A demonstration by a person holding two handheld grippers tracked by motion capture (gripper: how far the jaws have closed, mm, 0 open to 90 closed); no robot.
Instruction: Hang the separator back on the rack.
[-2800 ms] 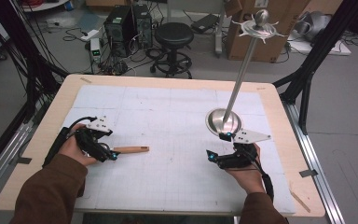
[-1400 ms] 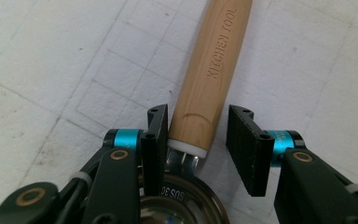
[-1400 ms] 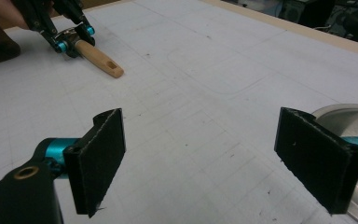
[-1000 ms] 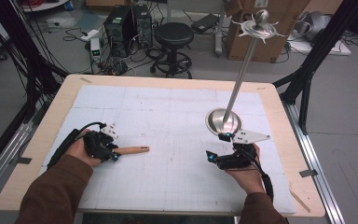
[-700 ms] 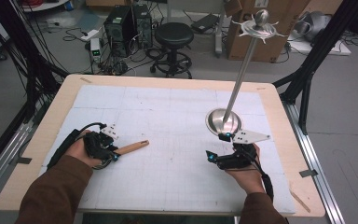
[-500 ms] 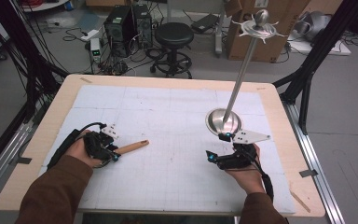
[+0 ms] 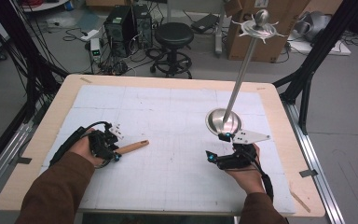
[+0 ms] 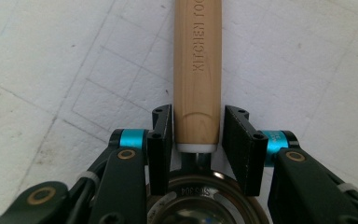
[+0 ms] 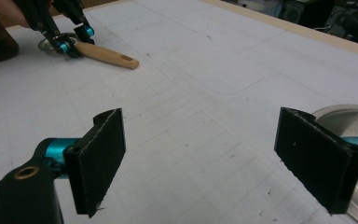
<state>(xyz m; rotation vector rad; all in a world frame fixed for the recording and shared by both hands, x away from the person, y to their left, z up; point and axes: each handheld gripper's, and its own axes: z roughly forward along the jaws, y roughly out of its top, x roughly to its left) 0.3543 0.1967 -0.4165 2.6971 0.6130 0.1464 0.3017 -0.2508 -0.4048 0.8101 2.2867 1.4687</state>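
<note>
A kitchen tool with a wooden handle (image 7: 131, 148) and a round steel head (image 8: 200, 198) lies on the white grid mat (image 7: 168, 116), left of centre. My left gripper (image 7: 116, 150) is shut on the handle (image 8: 198, 70) where it meets the head, with a pad against each side. In the left gripper view the gripper (image 8: 196, 140) looks along the handle, which points away. My right gripper (image 7: 216, 148) rests on the mat at the right, with its jaws wide open (image 9: 214, 158) and nothing between them. It sits just in front of the steel stand's round base (image 7: 223, 121).
The stand's thin pole (image 7: 240, 79) leans up and back to a pronged top (image 7: 260, 27). The base's rim (image 9: 349, 116) shows beside my right jaw. Across the mat lie the handle (image 9: 107, 55) and the left gripper (image 9: 67, 42). The wooden table edge (image 7: 279, 140) frames the mat.
The left gripper has settled over the head end of the tool. The handle's free end has swung from level to pointing slightly away. The right gripper has not moved.
</note>
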